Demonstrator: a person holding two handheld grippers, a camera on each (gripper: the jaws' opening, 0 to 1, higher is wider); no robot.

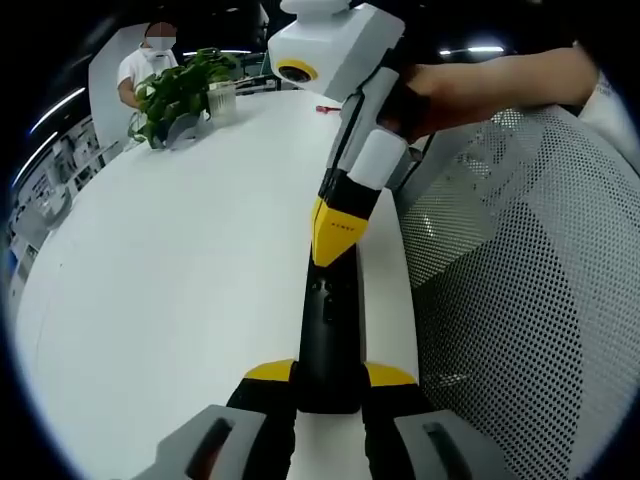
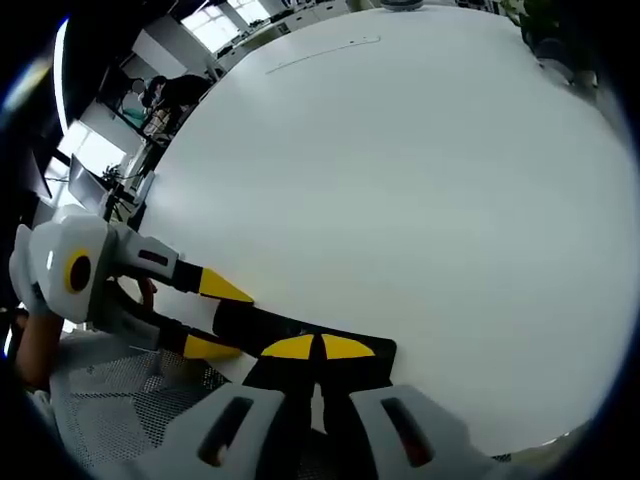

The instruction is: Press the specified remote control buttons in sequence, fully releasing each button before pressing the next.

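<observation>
A slim black remote control (image 1: pixel 325 310) lies lengthwise on the white table (image 1: pixel 180 280), close to its right edge. My left gripper (image 1: pixel 330 375) is shut on its near end, a yellow-tipped jaw on each side. From above comes my right gripper (image 1: pixel 335 235), jaws shut, its yellow tip down on the far part of the remote. In the right gripper view the remote control (image 2: pixel 270 325) runs across just beyond my right gripper (image 2: pixel 320 347), whose yellow tips meet over it. The left gripper (image 2: pixel 215 318) clamps the remote's left end there.
A grey mesh chair (image 1: pixel 520 280) stands right beside the table edge. A potted plant (image 1: pixel 180 95) and a cup sit at the table's far side, with a person (image 1: pixel 150 60) behind. A small red item (image 1: pixel 328 108) lies far off. The table (image 2: pixel 400 180) stretches wide.
</observation>
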